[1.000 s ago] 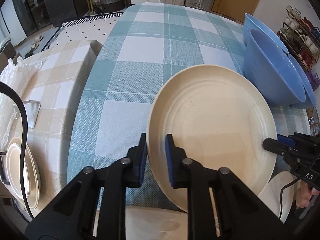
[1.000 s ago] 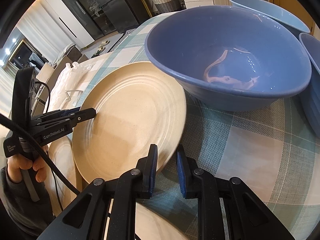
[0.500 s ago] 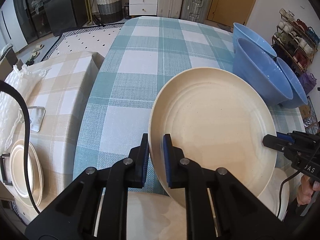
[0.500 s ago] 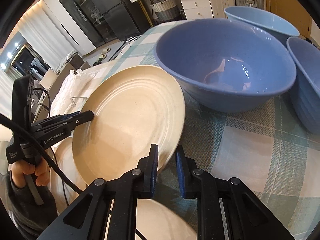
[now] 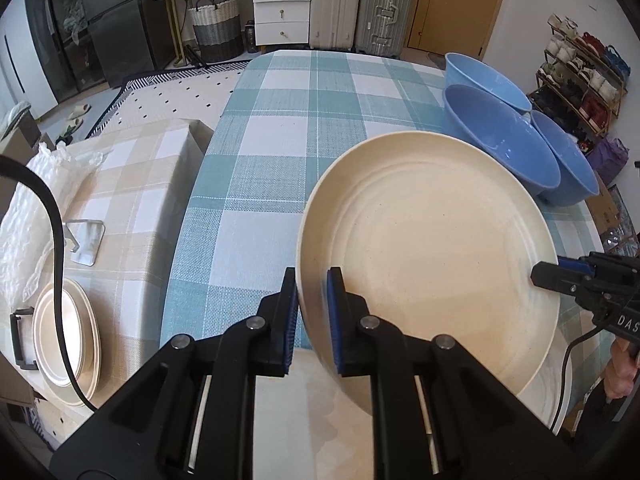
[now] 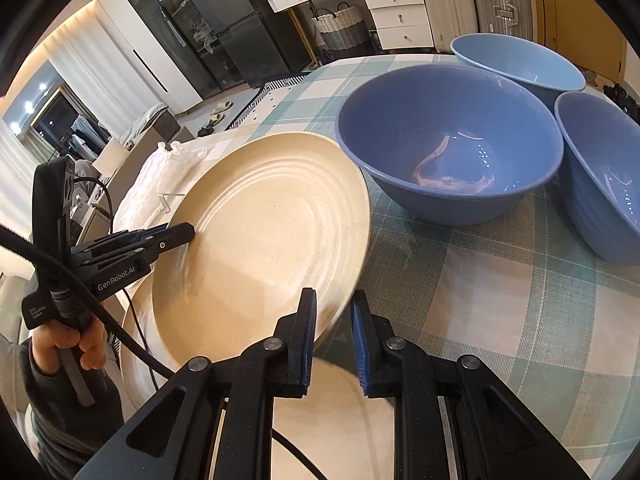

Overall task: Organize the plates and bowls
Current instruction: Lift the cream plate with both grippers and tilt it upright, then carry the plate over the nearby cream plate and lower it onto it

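I have the cream plate (image 5: pixel 432 248) tilted up over the near edge of the table (image 5: pixel 304 112), above another plate (image 6: pixel 336 408) lying flat beneath. My left hand-held gripper (image 5: pixel 312 312) is clamped on its rim — one pad on each face. My right hand-held gripper (image 6: pixel 333 334) straddles the opposite rim, jaws apart with a gap showing. Three blue bowls (image 6: pixel 452 140) sit clustered just beyond the plate — well apart from a plate stack (image 5: pixel 68 340) on the beige side table.
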Available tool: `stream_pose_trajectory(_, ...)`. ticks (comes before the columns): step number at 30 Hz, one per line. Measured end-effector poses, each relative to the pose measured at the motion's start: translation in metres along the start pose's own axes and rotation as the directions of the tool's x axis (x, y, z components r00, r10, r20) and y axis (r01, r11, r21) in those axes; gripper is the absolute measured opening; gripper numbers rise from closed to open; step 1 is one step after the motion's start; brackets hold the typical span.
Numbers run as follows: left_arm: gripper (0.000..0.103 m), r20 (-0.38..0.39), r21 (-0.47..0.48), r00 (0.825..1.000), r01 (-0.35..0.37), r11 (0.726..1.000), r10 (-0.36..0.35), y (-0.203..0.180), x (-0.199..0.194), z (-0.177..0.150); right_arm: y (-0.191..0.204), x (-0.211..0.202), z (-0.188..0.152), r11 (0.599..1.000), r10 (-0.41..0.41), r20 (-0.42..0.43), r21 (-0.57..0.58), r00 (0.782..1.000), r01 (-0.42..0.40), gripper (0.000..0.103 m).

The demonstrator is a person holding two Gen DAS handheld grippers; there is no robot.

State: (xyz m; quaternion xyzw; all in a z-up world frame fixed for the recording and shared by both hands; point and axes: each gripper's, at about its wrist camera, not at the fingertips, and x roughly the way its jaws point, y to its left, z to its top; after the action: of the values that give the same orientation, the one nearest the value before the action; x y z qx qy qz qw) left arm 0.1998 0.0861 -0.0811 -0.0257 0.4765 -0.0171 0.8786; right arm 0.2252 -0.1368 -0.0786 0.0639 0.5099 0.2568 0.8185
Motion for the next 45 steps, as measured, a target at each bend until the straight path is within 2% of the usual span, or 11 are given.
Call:
stream_pose_trajectory(11,0.011,0.068,0.032,0.998,0.01,0.999,-0.012,-0.018,-0.031,-0.018,0.01,-0.038,-0.026,1.0,-0.008,0.034,-0.026,0.999,0.009,0.017)
stream_pose_trajectory(20,0.012,0.072,0.028,0.997,0.026,0.999,-0.028,-0.031,-0.05,-0.041,0.019,-0.056,-0.043,0.998,-0.02,0.054,-0.054,0.998,0.023,0.017)
stream_pose_trajectory(31,0.013,0.082,0.056,0.996,0.014,0.998,-0.018,-0.06,-0.073,-0.065,0.021,-0.095,-0.078,0.997,-0.004,0.082,-0.074,0.997,0.011,0.018)
stream_pose_trajectory(37,0.014,0.064,0.066,0.997,0.034,0.997,-0.038,-0.074,-0.078,-0.08,0.017,-0.115,-0.099,0.998,0.006,0.094,-0.063,0.996,0.0,0.018)
stream_pose_trajectory(45,0.014,0.071,0.084,0.996,0.04,0.996,-0.045,-0.091,-0.096,-0.087,0.022,-0.149,-0.106,0.998,-0.002,0.122,-0.062,0.993,0.009,0.018)
